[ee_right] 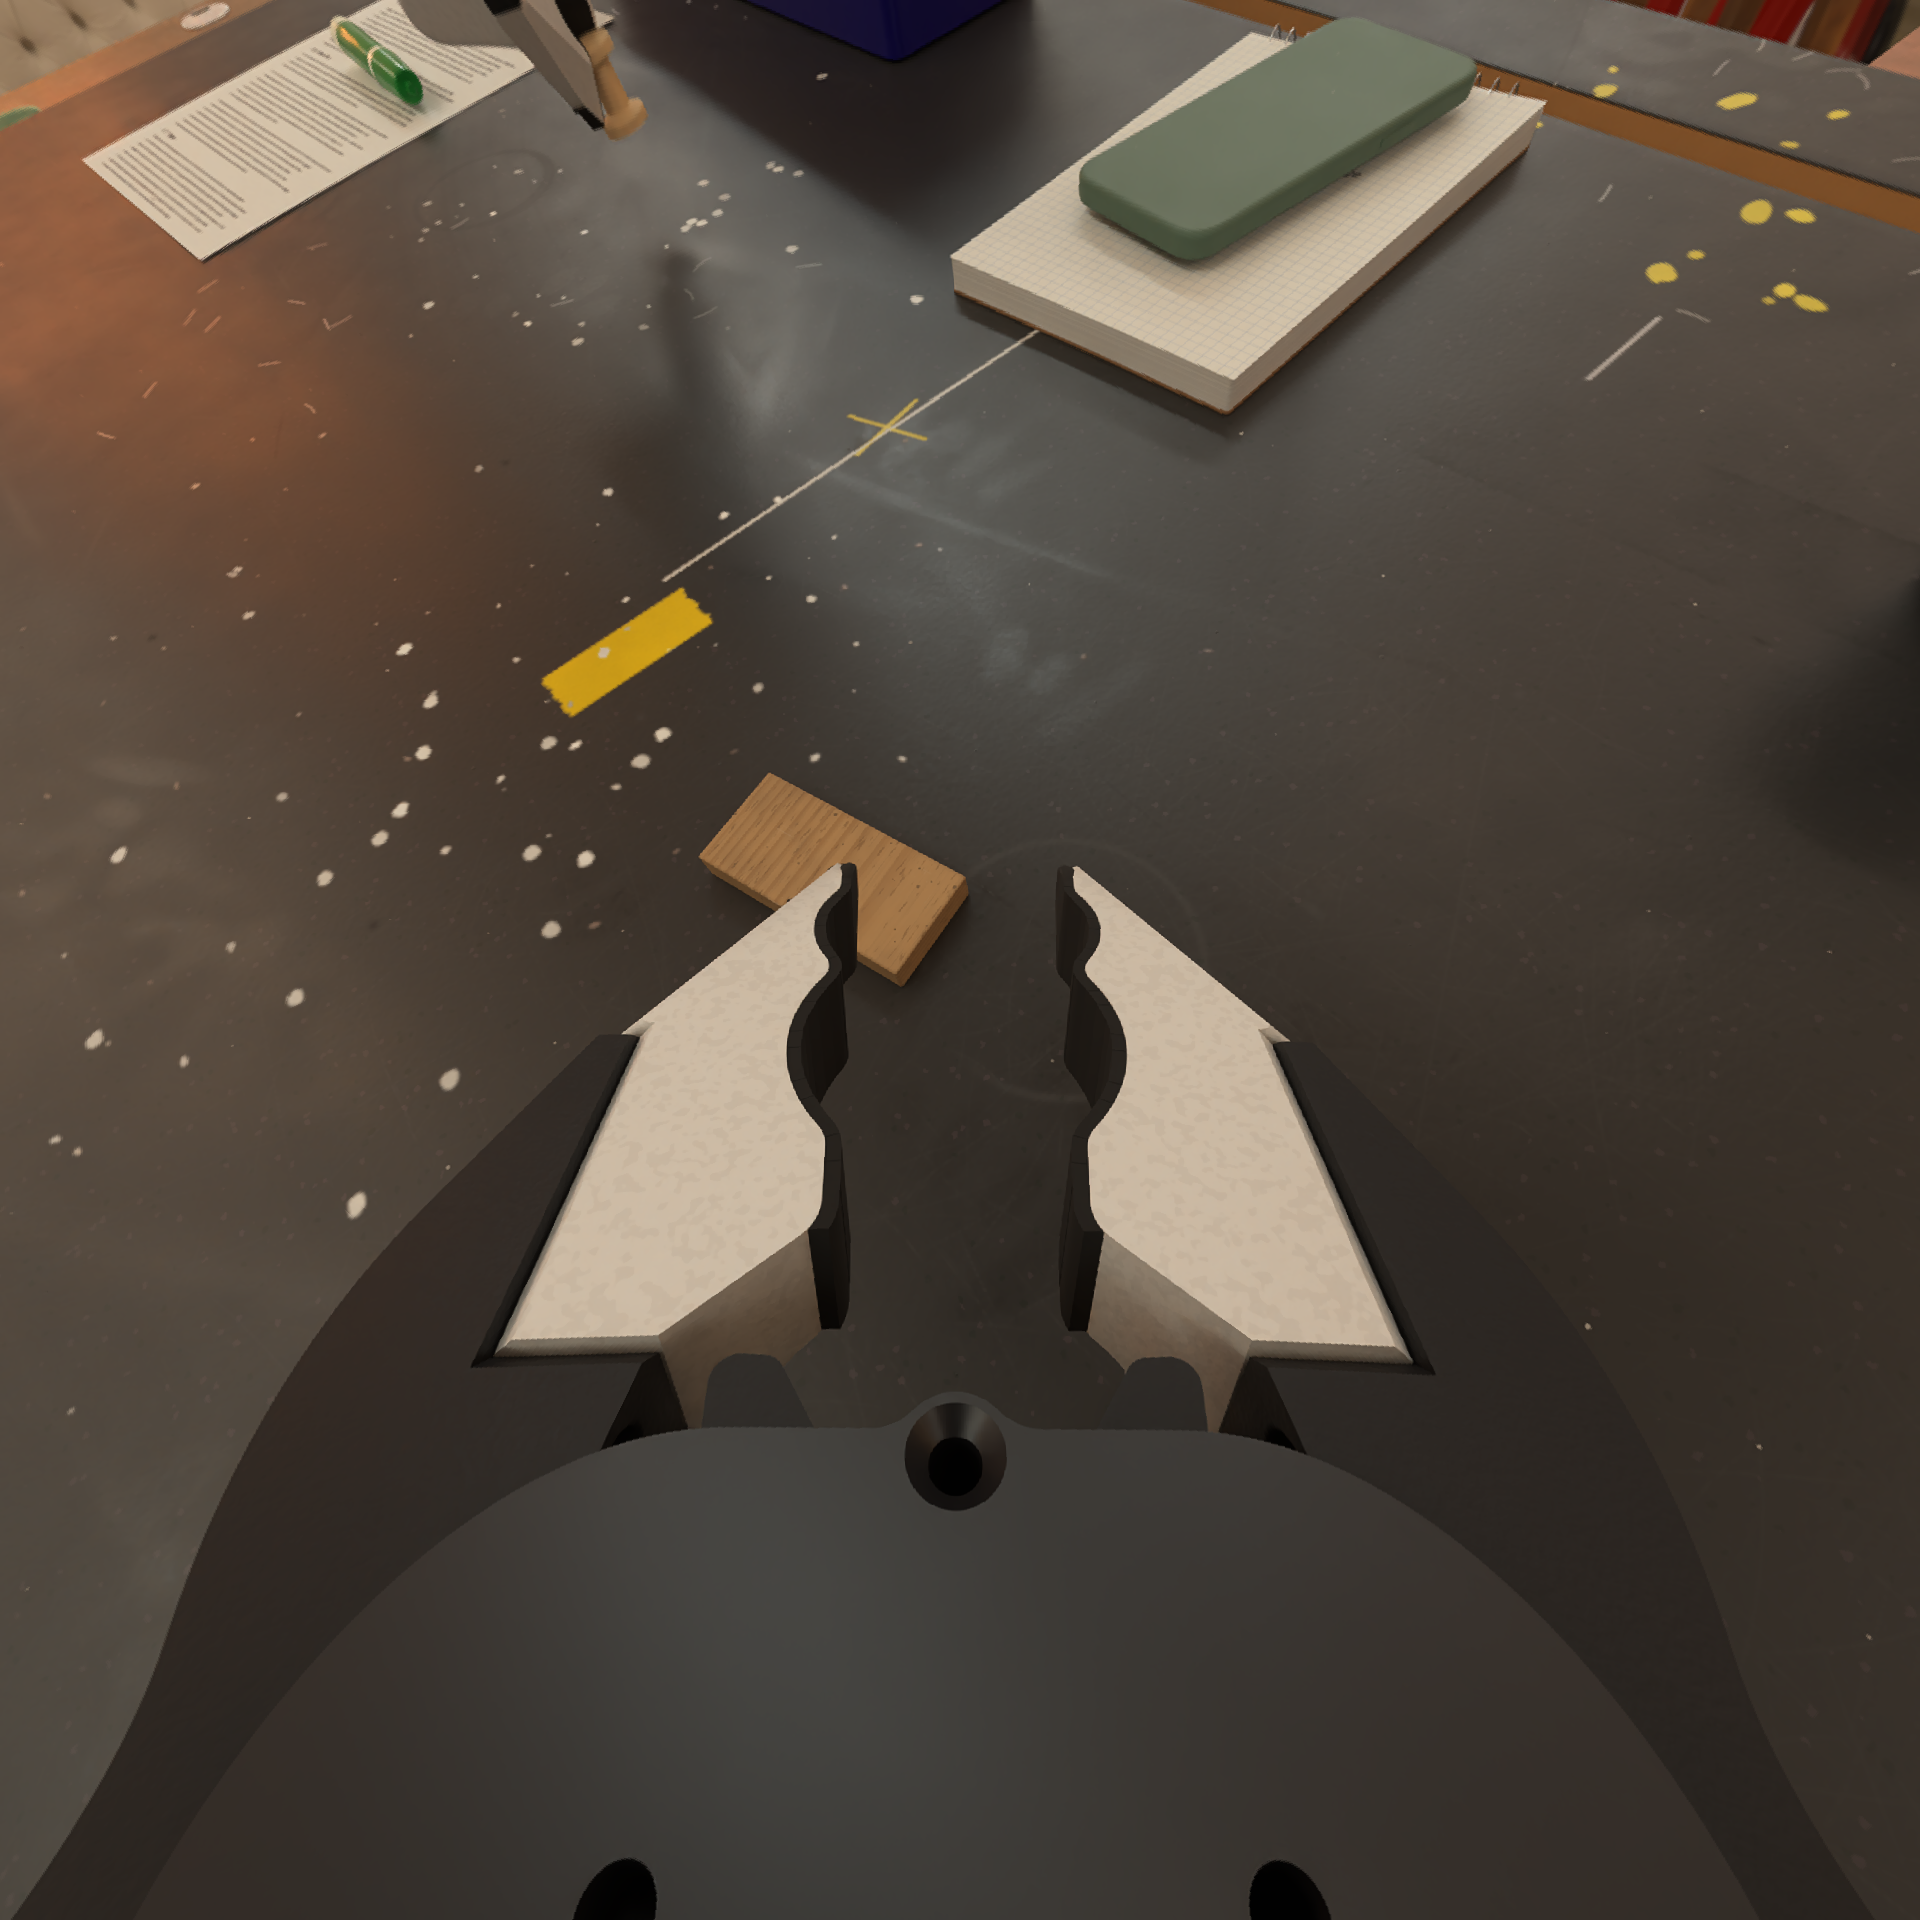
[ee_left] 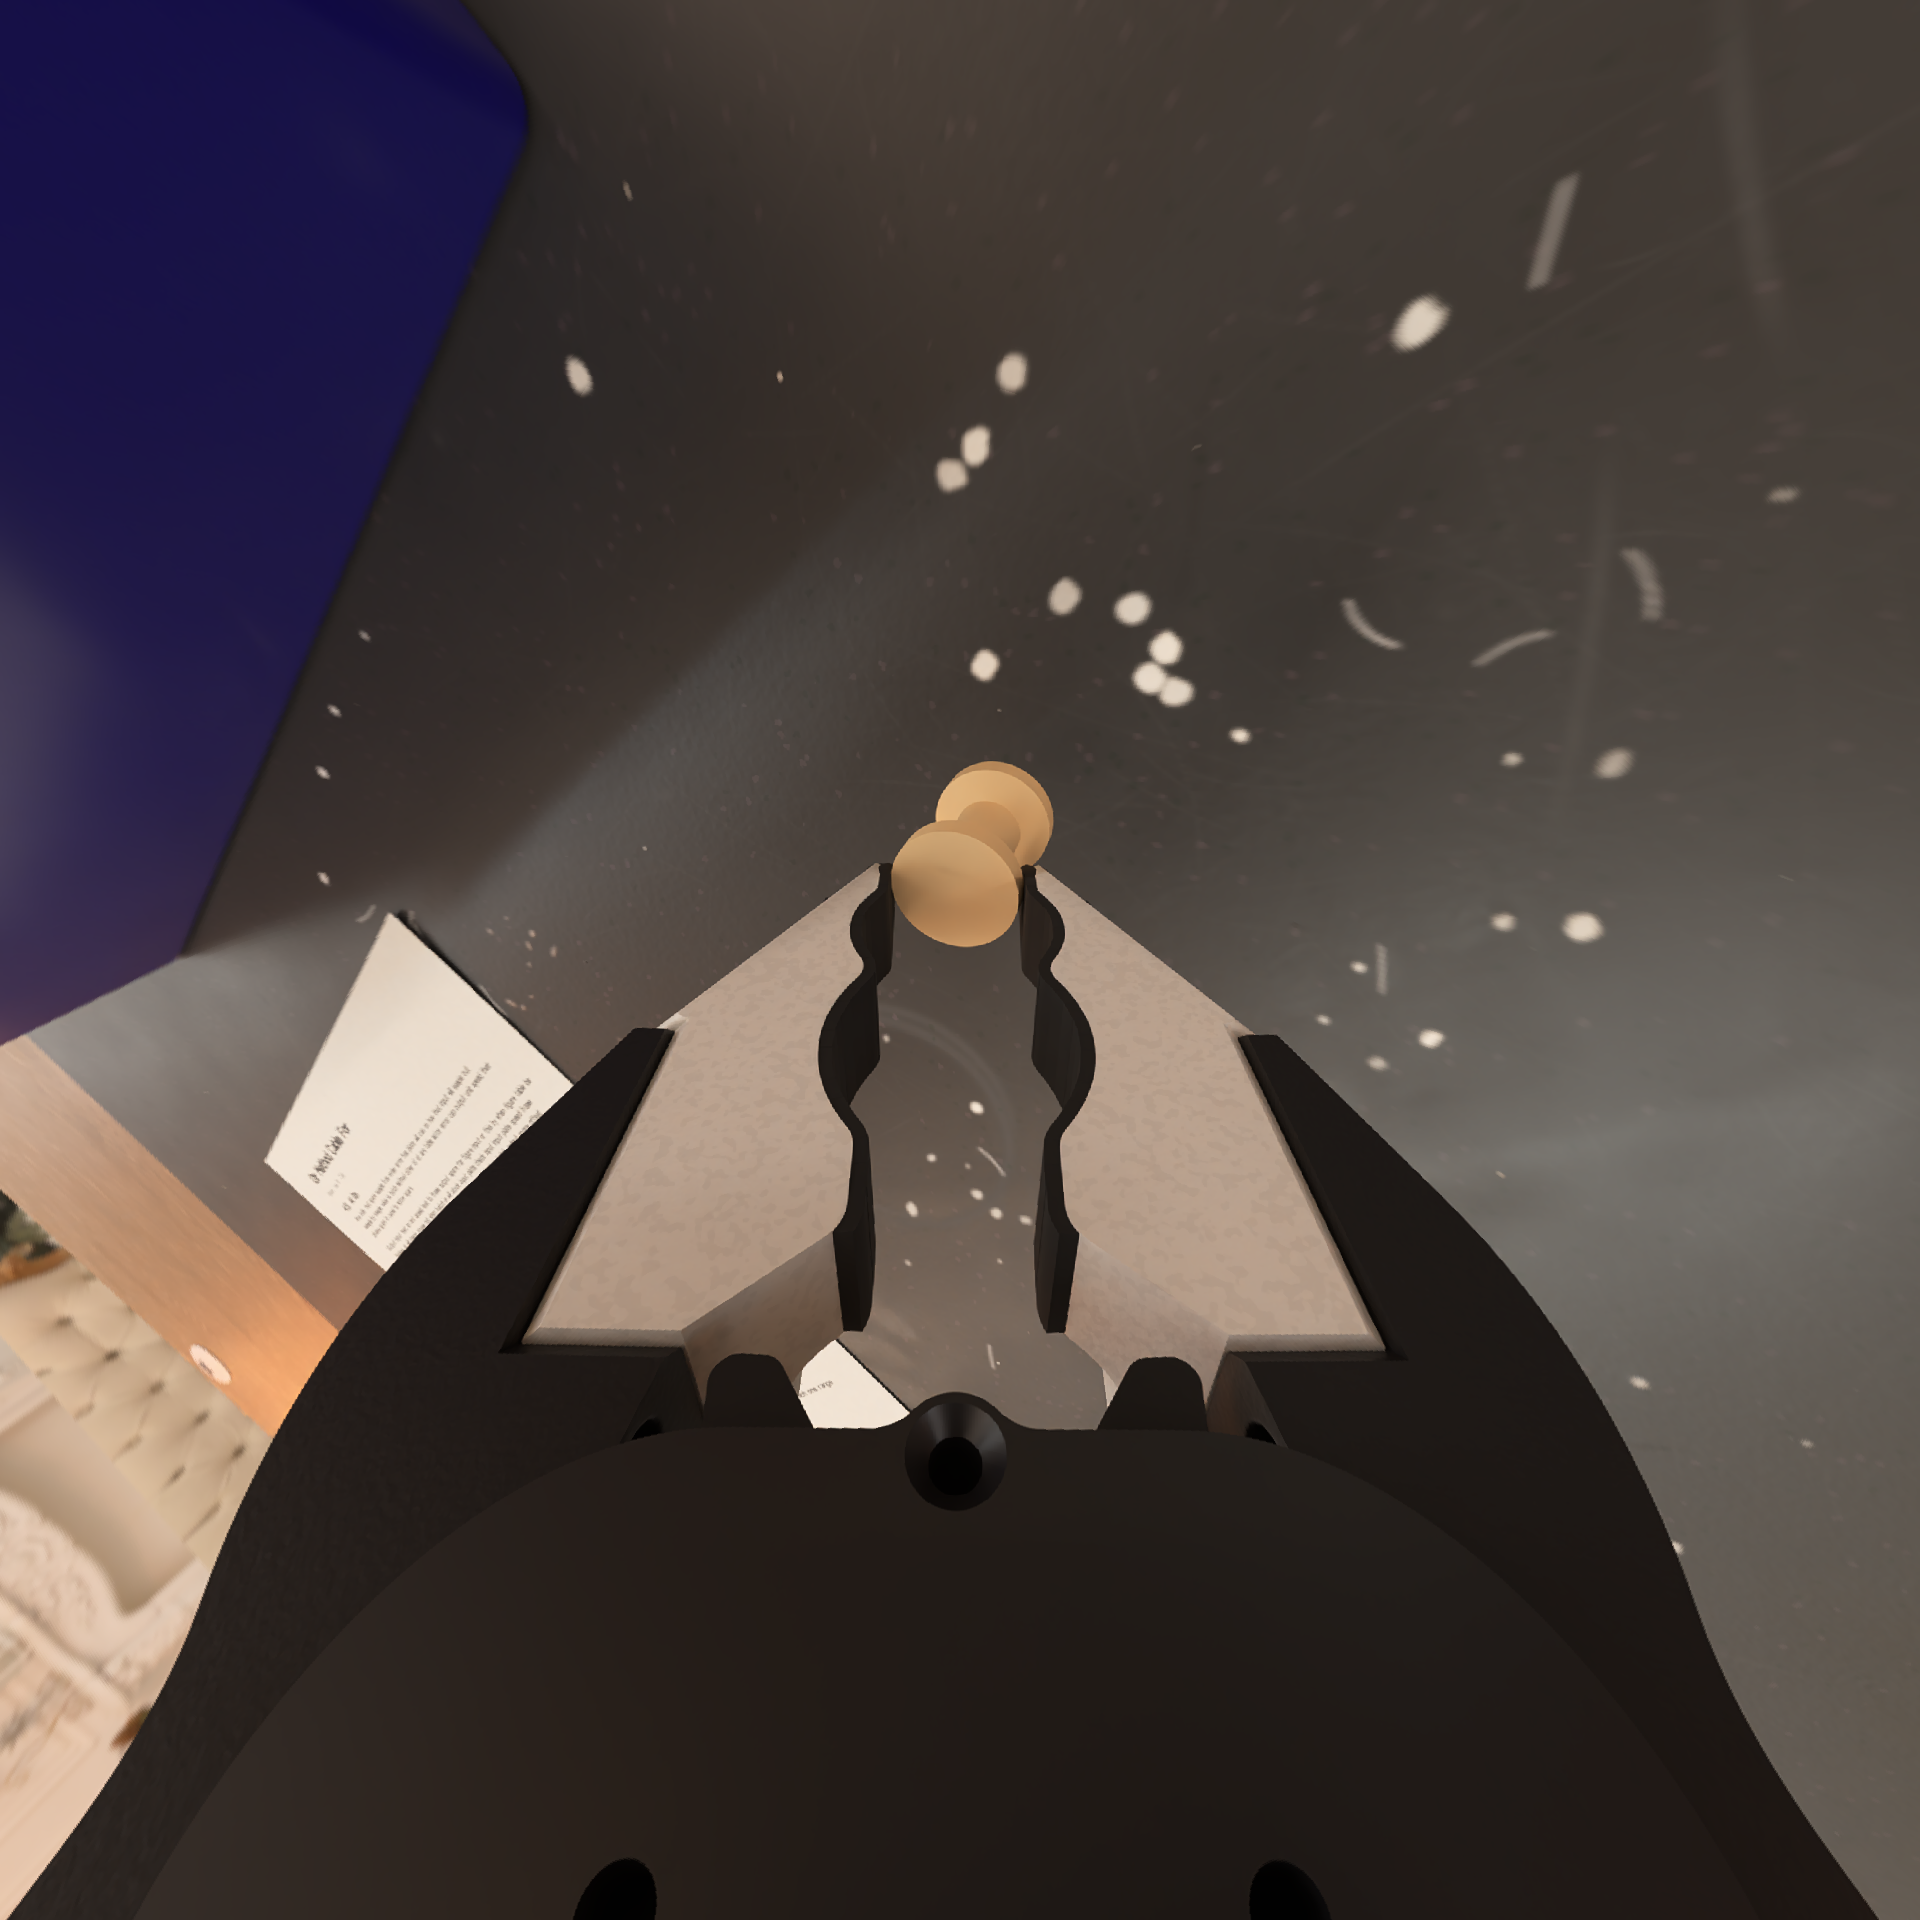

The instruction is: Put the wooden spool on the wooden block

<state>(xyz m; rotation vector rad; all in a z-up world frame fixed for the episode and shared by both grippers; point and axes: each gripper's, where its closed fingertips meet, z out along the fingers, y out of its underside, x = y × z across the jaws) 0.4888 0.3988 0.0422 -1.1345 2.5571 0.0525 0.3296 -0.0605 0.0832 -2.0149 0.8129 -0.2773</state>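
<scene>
My left gripper [ee_left: 956, 883] is shut on the wooden spool [ee_left: 971, 857], a pale spool held at the fingertips above the dark table. The same gripper and the spool [ee_right: 621, 109] show far off at the top left of the right wrist view. The wooden block [ee_right: 831, 875], flat and light brown, lies on the table just ahead of my right gripper [ee_right: 956, 883]. The right gripper is open and empty, with its left fingertip over the block's near part.
A printed sheet [ee_left: 416, 1081] lies at the left, with a green pen [ee_right: 379, 62] on it in the right wrist view. A blue box [ee_left: 208, 416] stands at the far left. A green case [ee_right: 1278, 135] lies on a notepad [ee_right: 1195, 312]. A yellow tape strip [ee_right: 627, 651] is stuck to the speckled table [ee_right: 1351, 727].
</scene>
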